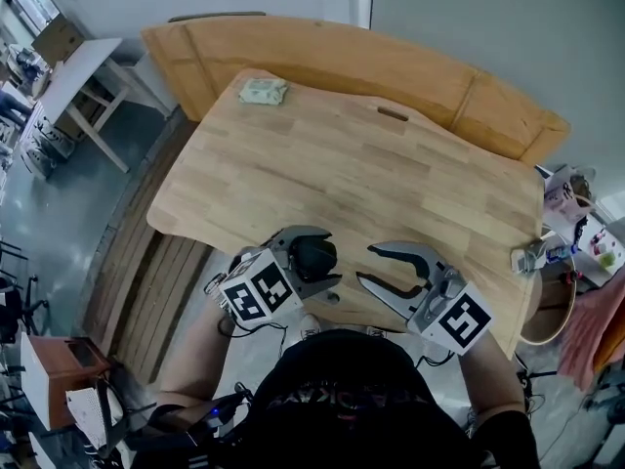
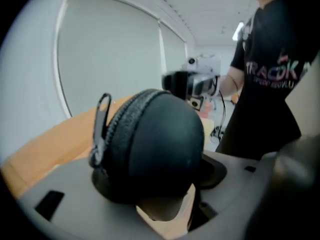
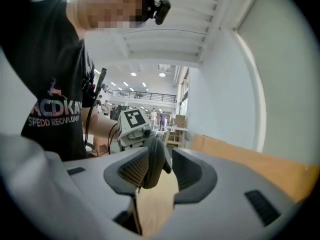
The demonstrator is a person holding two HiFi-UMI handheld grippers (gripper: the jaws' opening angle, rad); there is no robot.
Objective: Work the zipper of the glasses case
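Your left tool [image 1: 327, 259] is clenched on the black glasses case [image 1: 314, 254], holding it at the near edge of the tabletop [image 1: 371, 164]. The zipper pull [image 2: 101, 121] sticks out along the seam. Your right tool [image 1: 367, 265] is released, jaws apart, pressing on nothing, just beside the case.

Matt blk case [image 2: 160, 144], pale wood table [image 1: 371, 174]

Glasses case [image 1: 314, 257]: one showing.
Zipper pull [image 2: 101, 119]: one hanging.
Grippers: two being held, left gripper [image 1: 332, 257] and right gripper [image 1: 366, 264].
Wooden table [image 1: 391, 184]: one standing.
Pale green packet [image 1: 264, 90]: one lying.
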